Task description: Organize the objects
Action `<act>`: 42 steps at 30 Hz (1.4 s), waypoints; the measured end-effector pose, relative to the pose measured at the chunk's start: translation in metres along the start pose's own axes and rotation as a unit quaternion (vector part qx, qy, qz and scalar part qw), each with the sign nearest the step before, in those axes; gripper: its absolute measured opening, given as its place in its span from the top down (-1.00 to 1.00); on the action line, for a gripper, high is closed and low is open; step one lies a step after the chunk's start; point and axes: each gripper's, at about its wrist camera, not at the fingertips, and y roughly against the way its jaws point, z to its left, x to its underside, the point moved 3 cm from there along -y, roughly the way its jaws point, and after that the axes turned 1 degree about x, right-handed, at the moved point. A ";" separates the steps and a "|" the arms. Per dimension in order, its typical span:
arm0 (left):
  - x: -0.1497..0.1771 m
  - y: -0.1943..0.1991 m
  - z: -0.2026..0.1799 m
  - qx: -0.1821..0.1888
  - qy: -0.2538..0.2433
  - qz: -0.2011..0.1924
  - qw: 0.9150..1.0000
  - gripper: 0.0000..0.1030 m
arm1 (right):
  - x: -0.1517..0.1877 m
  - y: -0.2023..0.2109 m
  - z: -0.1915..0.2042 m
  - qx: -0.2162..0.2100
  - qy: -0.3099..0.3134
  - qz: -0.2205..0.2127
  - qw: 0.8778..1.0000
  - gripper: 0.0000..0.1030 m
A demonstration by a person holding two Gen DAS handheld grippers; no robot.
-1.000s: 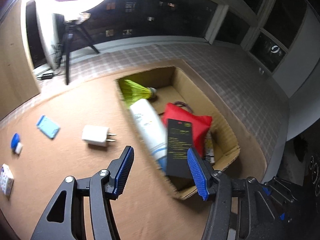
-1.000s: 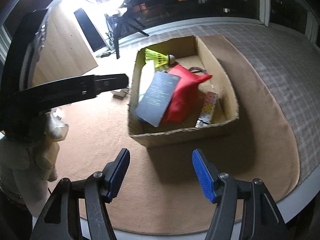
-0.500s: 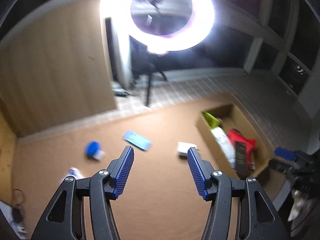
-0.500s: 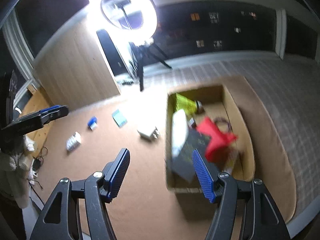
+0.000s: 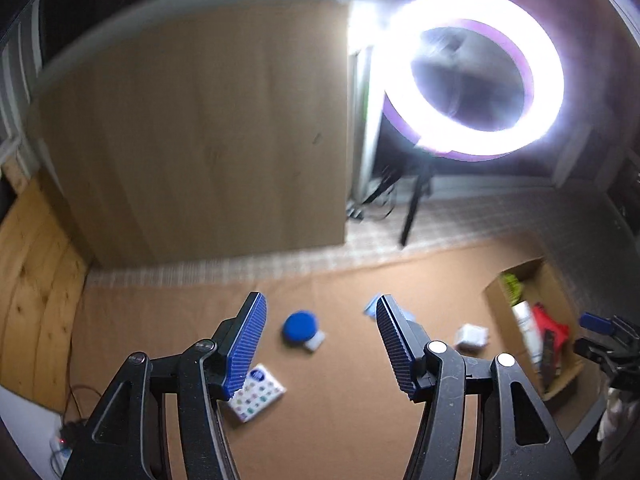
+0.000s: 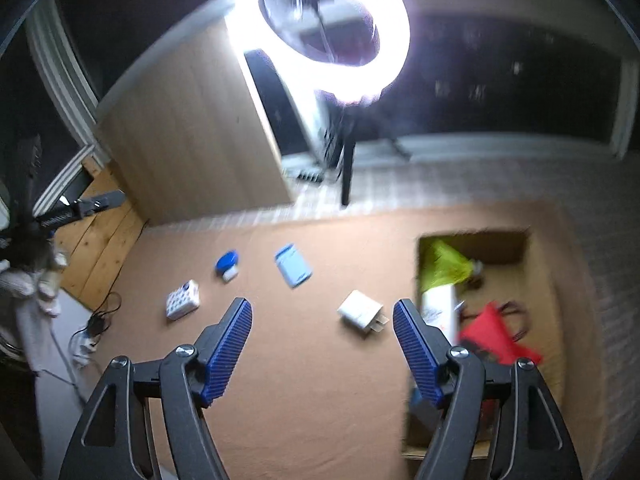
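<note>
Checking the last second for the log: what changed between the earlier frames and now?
Both views swung up and away from the cardboard box toward the loose items left of it. Left gripper stays empty; right gripper, also empty, is opening. Charger, blue cap, blue card and box contents unmoved.

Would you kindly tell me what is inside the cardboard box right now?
In the cardboard box: a yellow-green shuttlecock, a white tube and a red pouch. Its near end is hidden behind the right gripper, whose fingers are opening, empty.
</note>
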 end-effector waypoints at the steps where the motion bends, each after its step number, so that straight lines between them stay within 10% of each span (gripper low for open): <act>1: 0.005 -0.015 0.008 -0.001 0.009 0.014 1.000 -0.19 | 0.001 -0.011 0.000 -0.002 -0.006 0.011 1.000 -0.35; 23: 0.040 -0.259 0.051 0.012 0.154 0.157 0.976 -0.07 | 0.015 -0.095 -0.002 0.003 -0.026 0.091 0.995 -0.35; 42: 0.082 -0.259 0.012 0.056 0.128 0.181 0.974 0.55 | 0.026 -0.095 0.000 -0.016 -0.029 0.097 0.995 -0.35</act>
